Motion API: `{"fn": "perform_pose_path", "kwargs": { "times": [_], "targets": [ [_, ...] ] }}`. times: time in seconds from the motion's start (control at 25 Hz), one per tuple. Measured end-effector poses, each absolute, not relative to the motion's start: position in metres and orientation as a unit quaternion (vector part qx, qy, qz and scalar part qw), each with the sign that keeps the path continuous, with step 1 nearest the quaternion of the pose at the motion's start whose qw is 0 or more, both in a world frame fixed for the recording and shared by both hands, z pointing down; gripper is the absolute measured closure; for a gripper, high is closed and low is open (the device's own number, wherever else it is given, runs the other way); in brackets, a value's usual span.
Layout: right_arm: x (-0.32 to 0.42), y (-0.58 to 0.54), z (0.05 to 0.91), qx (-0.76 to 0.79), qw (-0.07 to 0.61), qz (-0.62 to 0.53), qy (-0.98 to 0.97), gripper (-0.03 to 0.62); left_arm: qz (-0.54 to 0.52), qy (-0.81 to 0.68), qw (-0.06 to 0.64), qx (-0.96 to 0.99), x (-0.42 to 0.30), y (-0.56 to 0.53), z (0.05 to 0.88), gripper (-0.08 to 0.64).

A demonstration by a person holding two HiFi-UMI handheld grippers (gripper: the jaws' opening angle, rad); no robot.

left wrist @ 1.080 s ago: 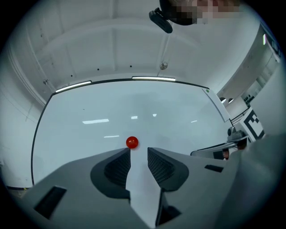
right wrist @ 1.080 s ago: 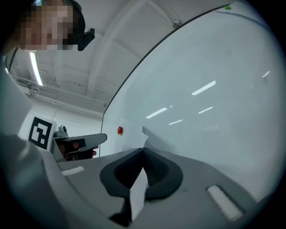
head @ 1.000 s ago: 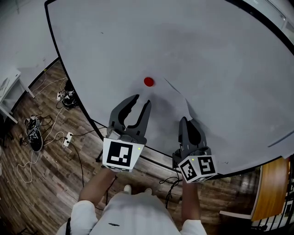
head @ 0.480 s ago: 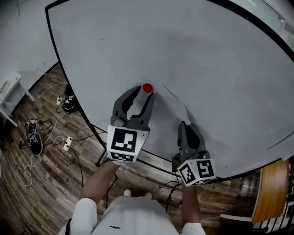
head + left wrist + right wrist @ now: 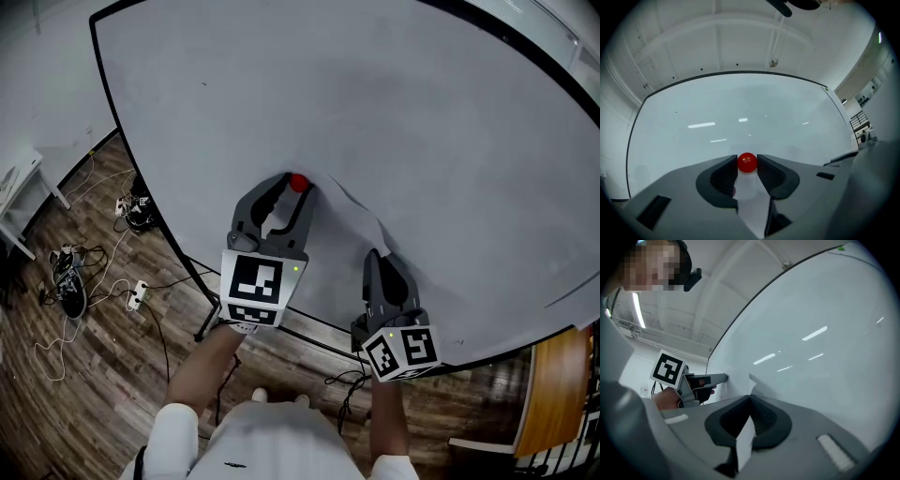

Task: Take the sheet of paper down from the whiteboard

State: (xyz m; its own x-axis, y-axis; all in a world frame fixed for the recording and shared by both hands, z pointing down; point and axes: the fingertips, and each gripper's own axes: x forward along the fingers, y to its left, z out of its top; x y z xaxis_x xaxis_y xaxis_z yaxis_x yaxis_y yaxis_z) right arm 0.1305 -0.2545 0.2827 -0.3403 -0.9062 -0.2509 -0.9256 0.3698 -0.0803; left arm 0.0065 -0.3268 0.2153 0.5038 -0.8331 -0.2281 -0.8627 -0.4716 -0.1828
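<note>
Red round magnet (image 5: 298, 183), creased white paper (image 5: 343, 229)

This looks like an office or lab workroom rather than a home. A very large whiteboard (image 5: 394, 112) with a thin dark frame fills most of the head view, its lower edge standing clear of the floor. The floor (image 5: 103, 375) at lower left is brown wood-look planking, strewn with loose white cables (image 5: 94, 272) and a power strip (image 5: 139, 284) (the untidy wiring of a working space). A plain white table (image 5: 19, 178) shows at the left edge, and a wooden panel (image 5: 553, 384) at lower right. The left gripper view shows a high white ceiling (image 5: 717, 33) with ribs above the board; a strip light (image 5: 637, 310) glows at upper left in the right gripper view.
</note>
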Motion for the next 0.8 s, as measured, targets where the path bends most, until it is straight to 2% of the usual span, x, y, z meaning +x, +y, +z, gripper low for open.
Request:
{"fn": "perform_pose_path", "kwargs": {
  "times": [0.8],
  "targets": [
    [0.144,-0.258,0.282,-0.577,0.125,0.045,0.806,0.584,0.067,0.476,0.12,-0.869,0.002,-0.324,0.218,0.436]
  ]
}}
